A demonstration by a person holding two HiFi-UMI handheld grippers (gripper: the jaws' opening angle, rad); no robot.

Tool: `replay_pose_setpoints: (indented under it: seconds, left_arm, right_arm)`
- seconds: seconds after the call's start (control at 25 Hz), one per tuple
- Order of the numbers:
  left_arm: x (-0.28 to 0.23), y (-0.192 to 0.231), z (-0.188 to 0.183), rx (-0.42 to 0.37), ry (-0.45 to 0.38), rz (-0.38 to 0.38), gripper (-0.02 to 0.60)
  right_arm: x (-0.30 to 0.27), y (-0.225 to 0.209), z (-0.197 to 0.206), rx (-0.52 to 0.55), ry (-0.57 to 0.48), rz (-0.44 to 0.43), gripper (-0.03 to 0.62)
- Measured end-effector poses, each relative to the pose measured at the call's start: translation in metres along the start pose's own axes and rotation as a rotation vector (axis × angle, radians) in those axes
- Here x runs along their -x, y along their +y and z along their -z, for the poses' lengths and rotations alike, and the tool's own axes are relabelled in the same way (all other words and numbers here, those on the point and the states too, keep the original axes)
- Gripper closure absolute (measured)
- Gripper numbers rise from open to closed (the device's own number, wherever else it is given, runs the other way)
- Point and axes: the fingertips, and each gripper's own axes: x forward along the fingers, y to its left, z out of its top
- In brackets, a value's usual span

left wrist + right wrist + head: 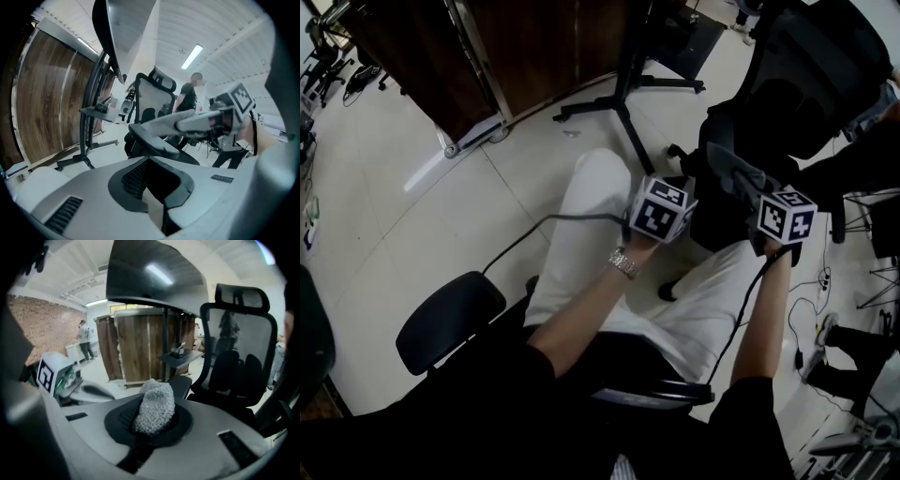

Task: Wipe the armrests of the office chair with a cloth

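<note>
Nubby knit cloth [154,408], matt blk plastic armrest [180,382], mesh chair back [239,333], wood-grain panel [140,348].

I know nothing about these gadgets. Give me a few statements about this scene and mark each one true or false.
1. The right gripper holds a cloth. True.
2. The left gripper holds a cloth as well. False: its jaws stand apart with nothing between them.
3. The office chair in front of the person is black. True.
4. The person is standing. False: they are seated, and their legs in white trousers stretch forward.
5. A watch is on the left wrist. True.
</note>
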Motion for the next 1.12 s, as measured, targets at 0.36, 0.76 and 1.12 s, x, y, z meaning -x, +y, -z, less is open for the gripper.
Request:
replay_pose_setpoints:
  seconds: [0.36, 0.76, 1.12]
  left_arm:
    - [-0.002, -0.005, 0.001, -0.004, 0.002, 0.01, 0.588]
    - [0.001, 0.003, 0.001, 0.01, 0.001, 0.005, 0.588]
    - [0.006, 0.0, 0.0, 0.004, -0.01, 0.007, 0.588]
  right_arm:
    - [-0.085, -0.055, -0.087, -0.014, -0.057, 0.185, 0.566]
    - [-0.129, -0.092, -0.019, -0.014, 0.176, 0.302, 0.563]
    - [-0.081, -0.023, 0.019, 0.063, 0.18, 0.106, 0.563]
